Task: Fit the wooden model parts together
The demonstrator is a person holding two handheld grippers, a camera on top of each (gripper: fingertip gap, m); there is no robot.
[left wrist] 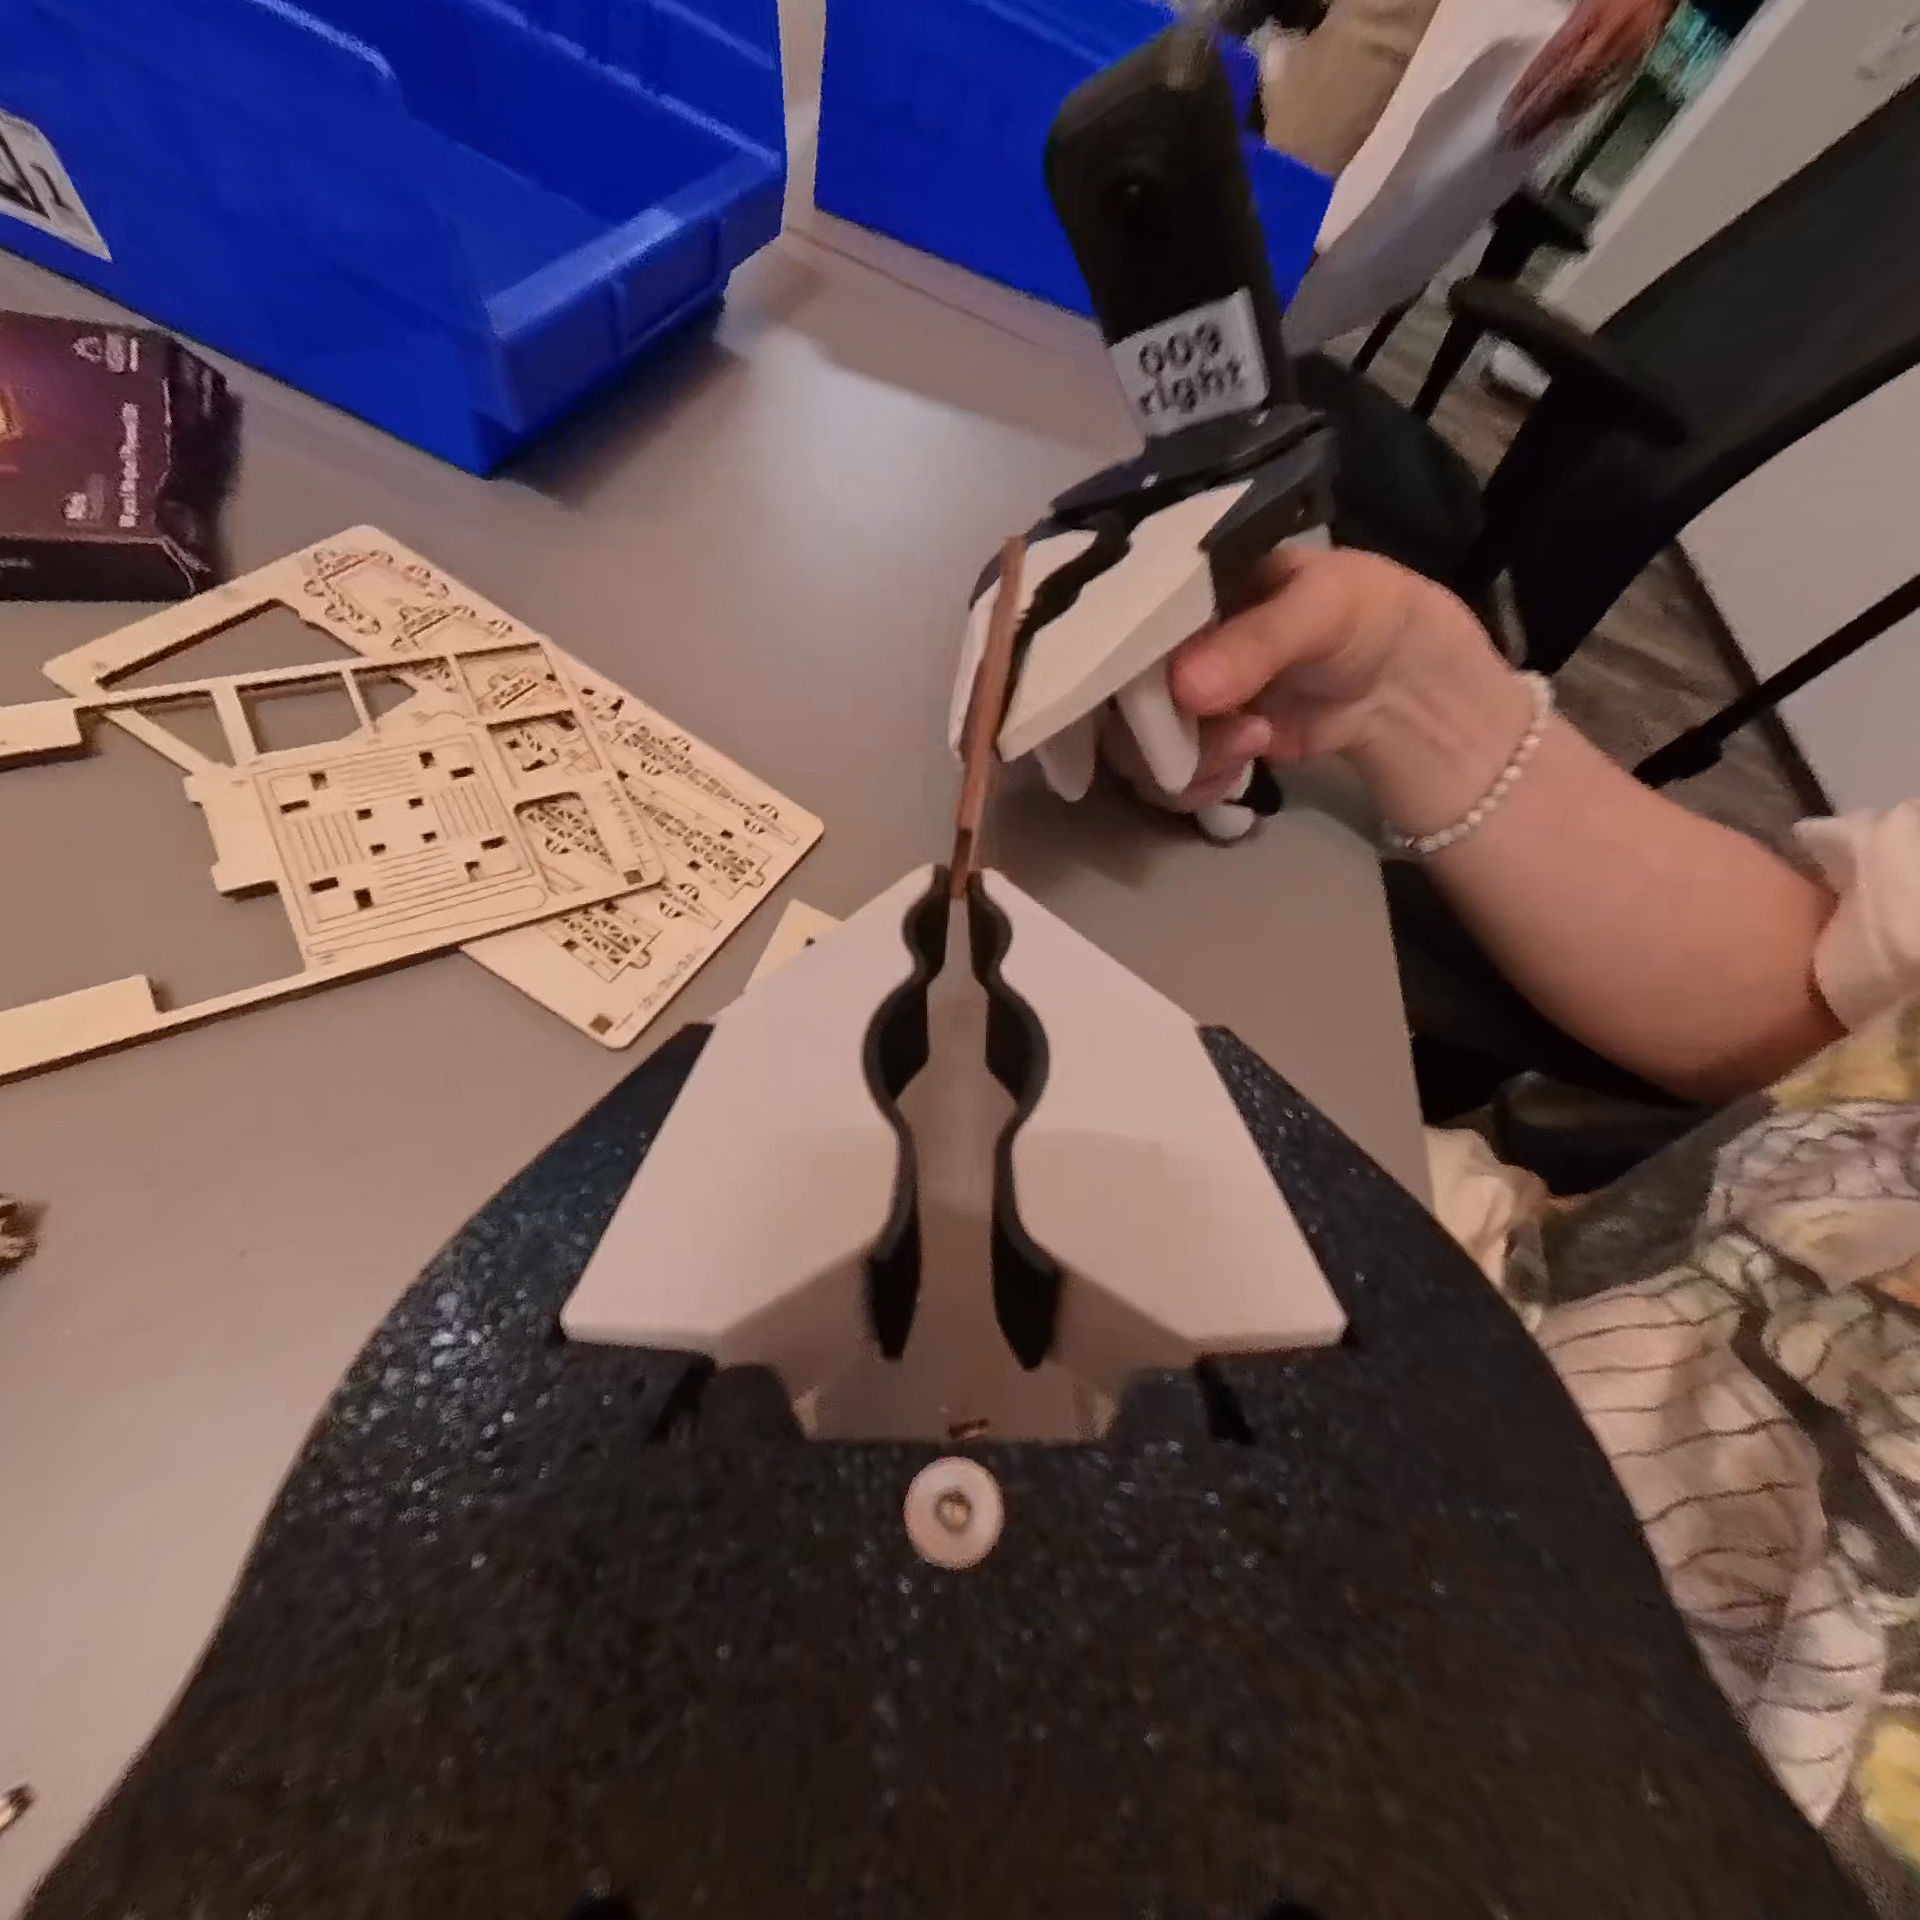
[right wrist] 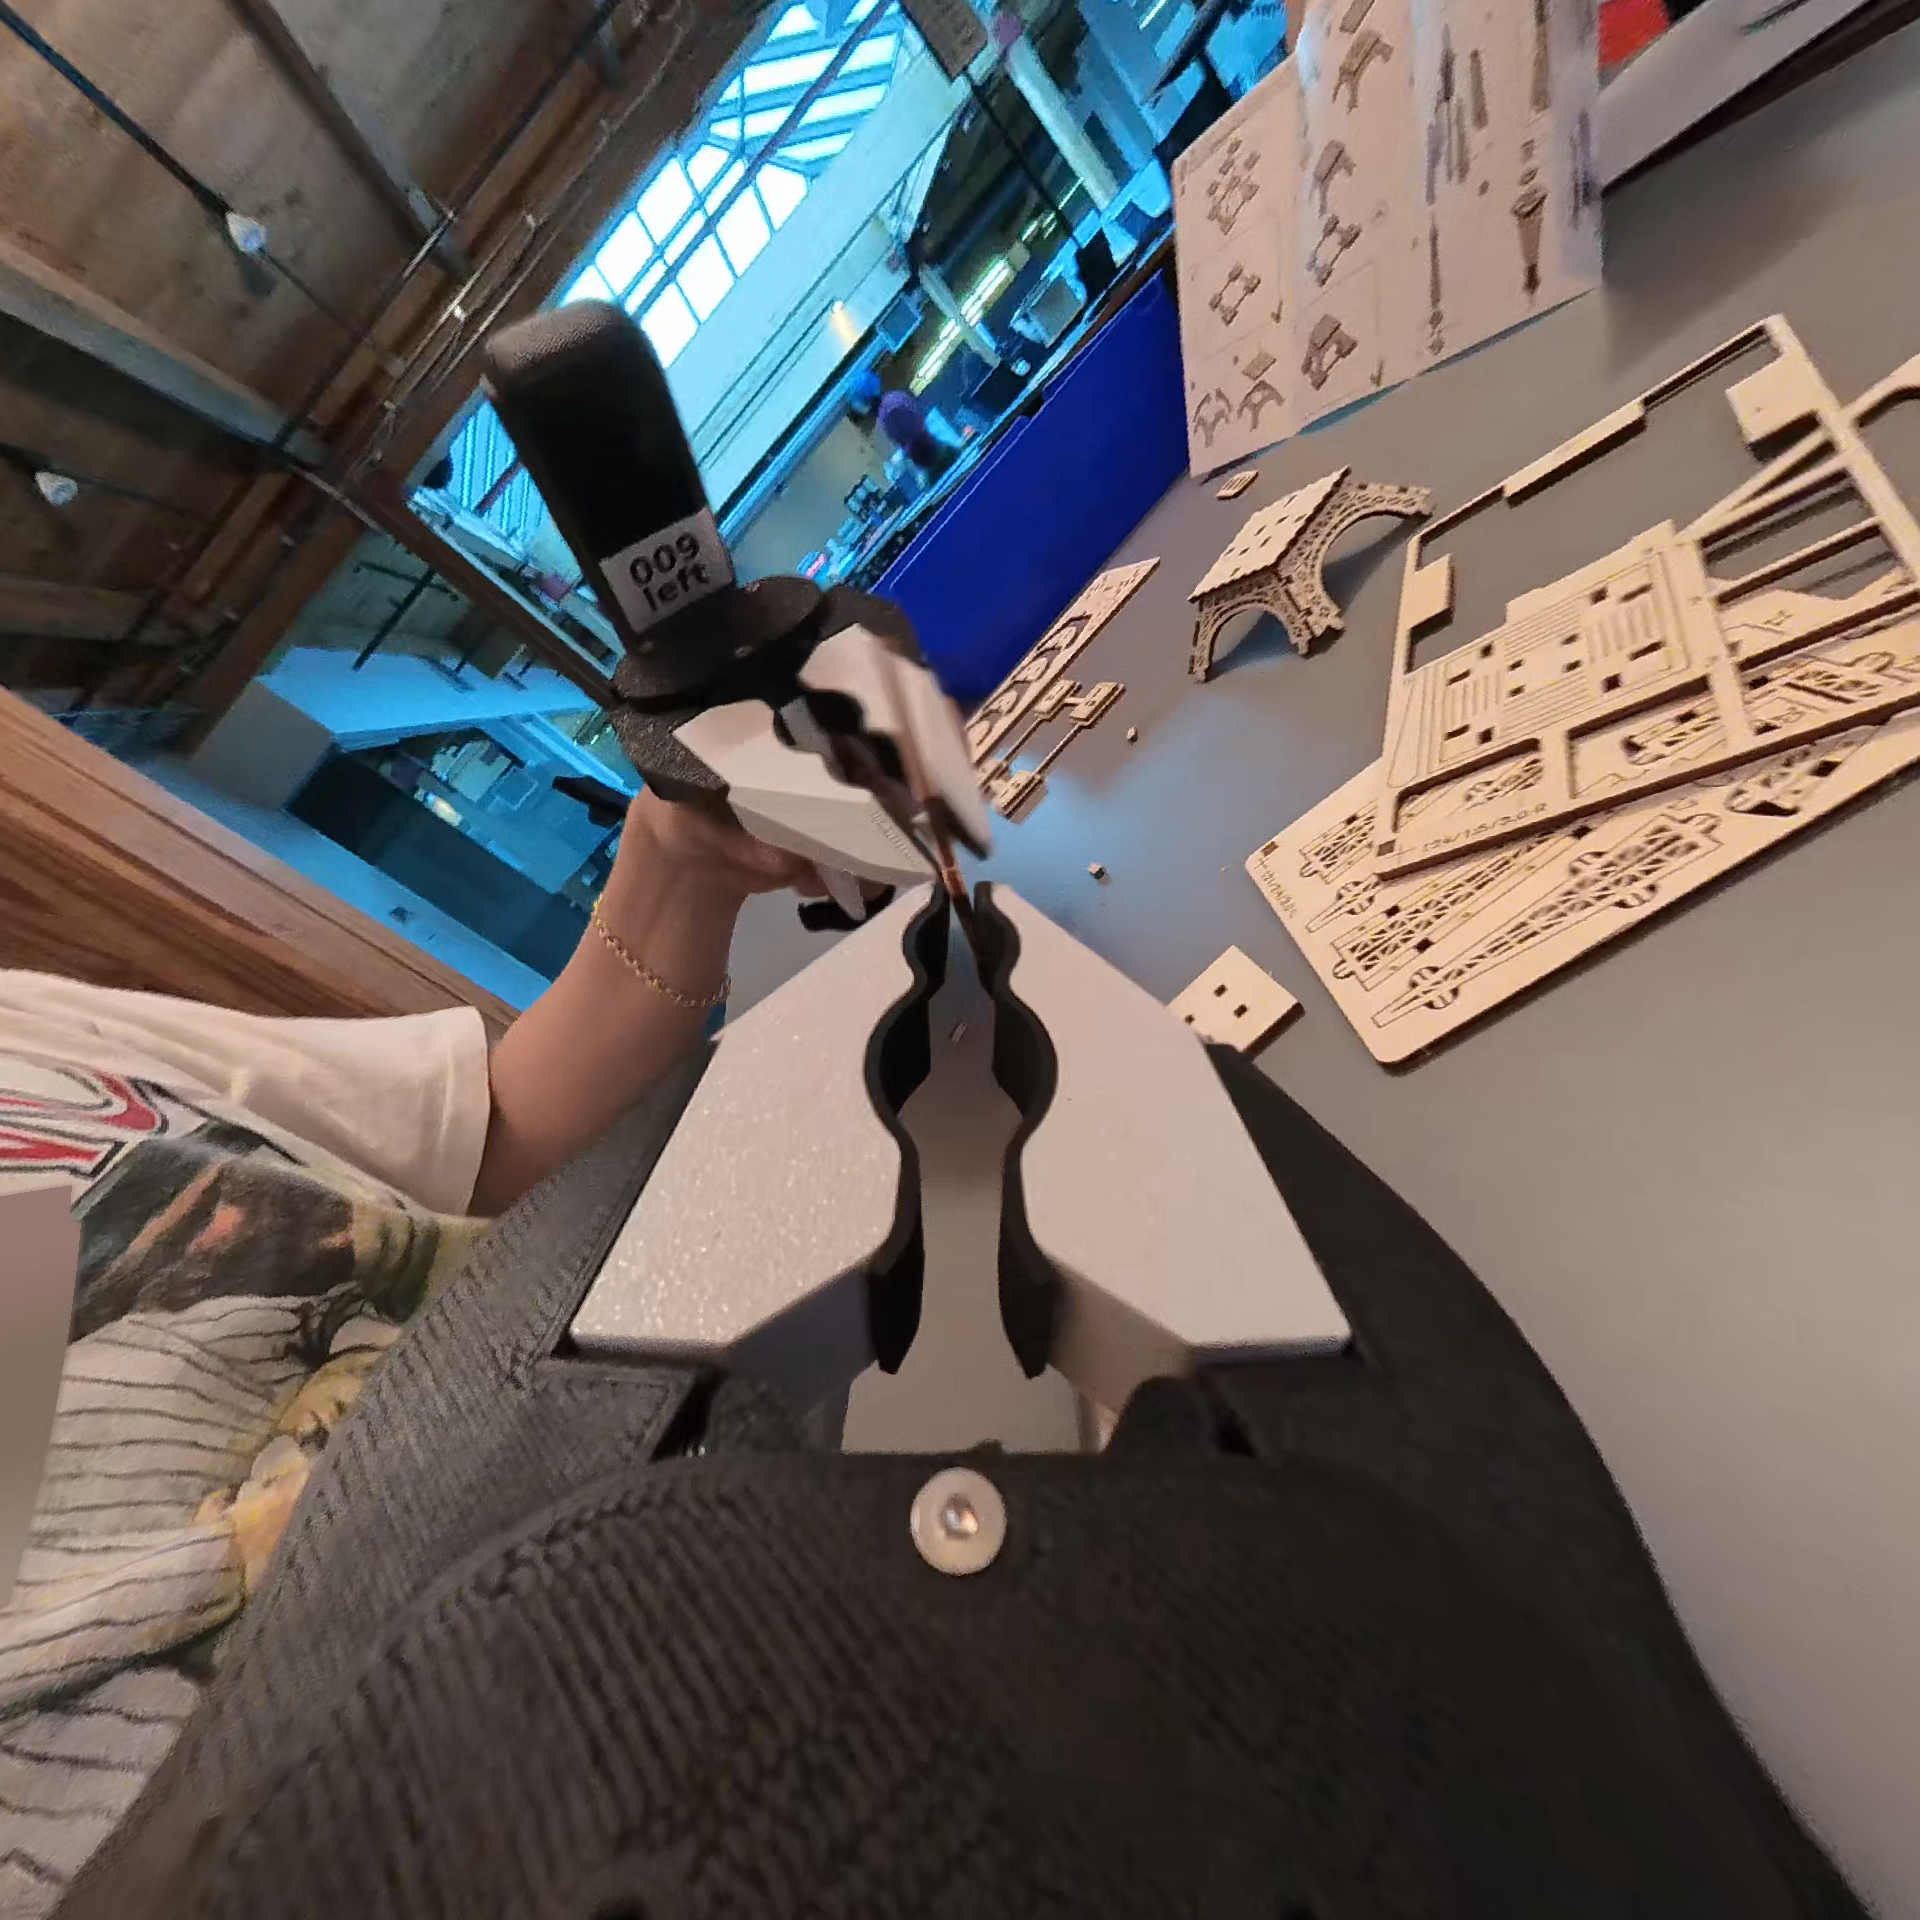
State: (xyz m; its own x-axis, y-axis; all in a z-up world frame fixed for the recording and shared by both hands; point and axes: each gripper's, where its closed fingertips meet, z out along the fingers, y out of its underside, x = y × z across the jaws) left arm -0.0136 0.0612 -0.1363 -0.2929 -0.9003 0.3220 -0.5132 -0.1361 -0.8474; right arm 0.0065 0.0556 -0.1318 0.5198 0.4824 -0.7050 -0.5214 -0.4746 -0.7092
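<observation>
A thin wooden part, seen edge-on, runs between my two grippers above the grey table. My left gripper is shut on its near end. My right gripper is shut on its far end, held by a hand. In the right wrist view my right gripper pinches the same part, and my left gripper meets it tip to tip. I cannot tell whether it is one piece or two pressed together. An assembled wooden tower base stands on the table.
Laser-cut wooden sheets lie stacked on the table, also in the right wrist view. A small square wooden piece lies near my right gripper. Blue bins, a dark box and an instruction sheet stand behind. My two grippers' fingertips are within a few centimetres of each other.
</observation>
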